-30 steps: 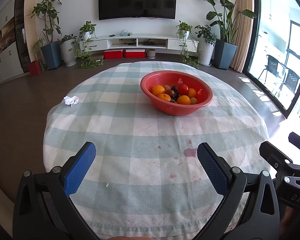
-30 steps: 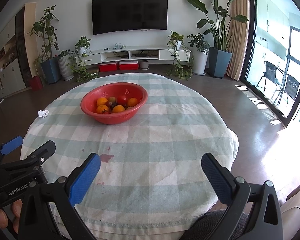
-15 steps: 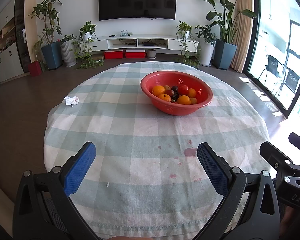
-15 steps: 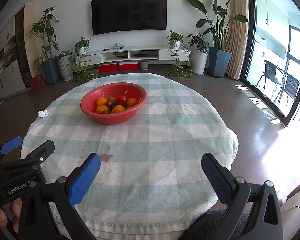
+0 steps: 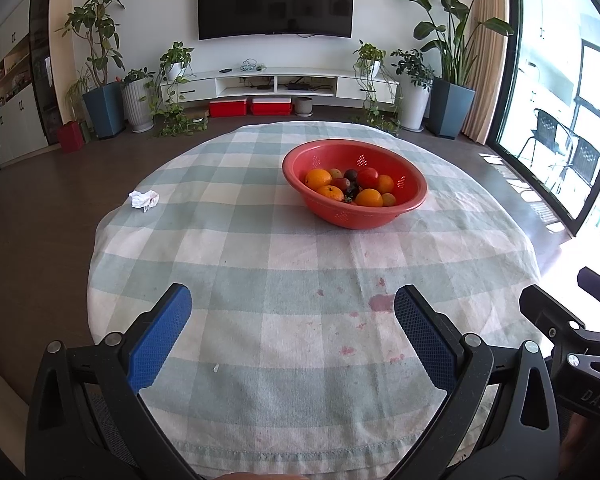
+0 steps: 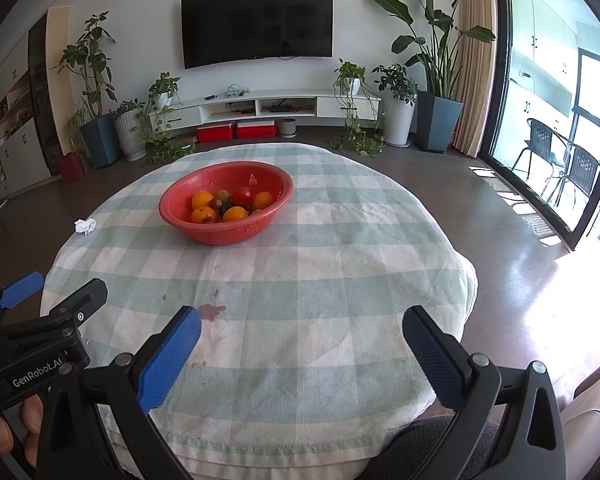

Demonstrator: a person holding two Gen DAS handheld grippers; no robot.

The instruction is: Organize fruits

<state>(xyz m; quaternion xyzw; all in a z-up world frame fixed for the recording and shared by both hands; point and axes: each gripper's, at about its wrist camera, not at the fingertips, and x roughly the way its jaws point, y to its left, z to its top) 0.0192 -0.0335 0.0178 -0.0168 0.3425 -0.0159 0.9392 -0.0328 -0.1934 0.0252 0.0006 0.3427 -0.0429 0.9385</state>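
A red colander bowl [image 5: 414,200] [image 6: 180,222] stands on the far half of the round table. It holds several oranges [image 5: 318,178] [image 6: 203,215], a red tomato [image 5: 367,177] [image 6: 242,195] and some small dark fruits. My left gripper [image 5: 292,304] hovers open over the near edge of the table, well short of the bowl, with nothing between its blue pads. My right gripper [image 6: 302,326] is open too, empty, near the front edge and to the right of the bowl. Each gripper shows at the other view's side.
A green and white checked cloth [image 5: 228,248] [image 6: 340,248] with red stains [image 5: 381,303] covers the table. A crumpled white tissue [image 5: 144,199] [image 6: 85,225] lies at its left edge. Beyond are a TV unit, potted plants and a glass door at right.
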